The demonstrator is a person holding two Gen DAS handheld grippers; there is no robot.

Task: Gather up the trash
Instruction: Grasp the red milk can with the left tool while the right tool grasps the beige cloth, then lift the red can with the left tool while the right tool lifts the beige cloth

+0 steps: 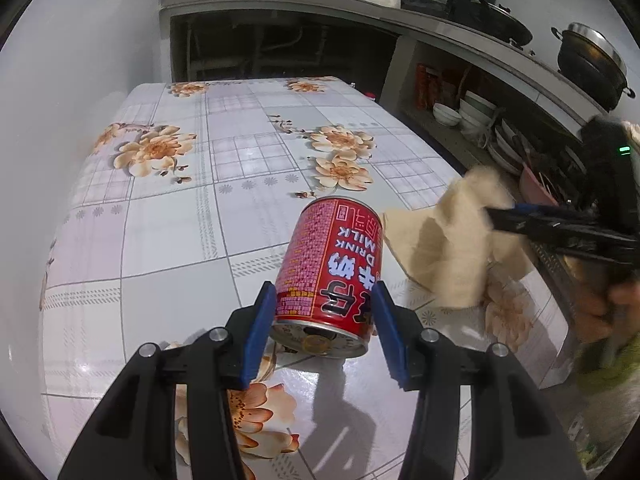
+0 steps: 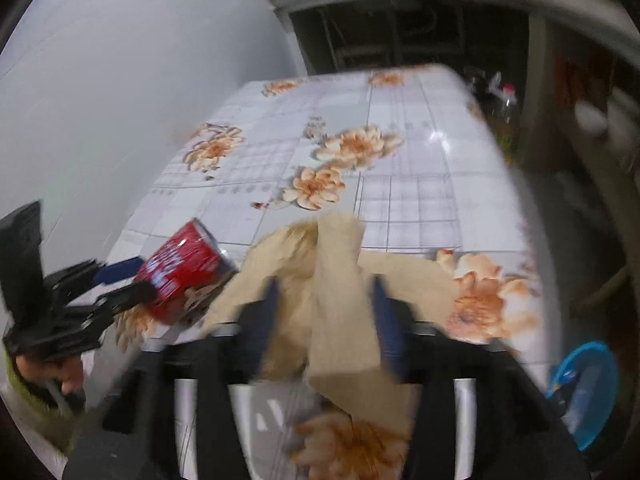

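Red cylindrical metal can (image 1: 333,270) printed "MILK DRINK" sits clamped in the left gripper (image 1: 324,320) above the floral-tiled tabletop (image 1: 168,216), while the right gripper (image 2: 325,320), spread, straddles crumpled beige paper (image 2: 336,280).

Right view blurred, blue bin (image 2: 588,392) edge-cut

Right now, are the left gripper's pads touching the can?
Touching. In the left wrist view both blue pads press against the sides of the red can, with no gap showing on either side.
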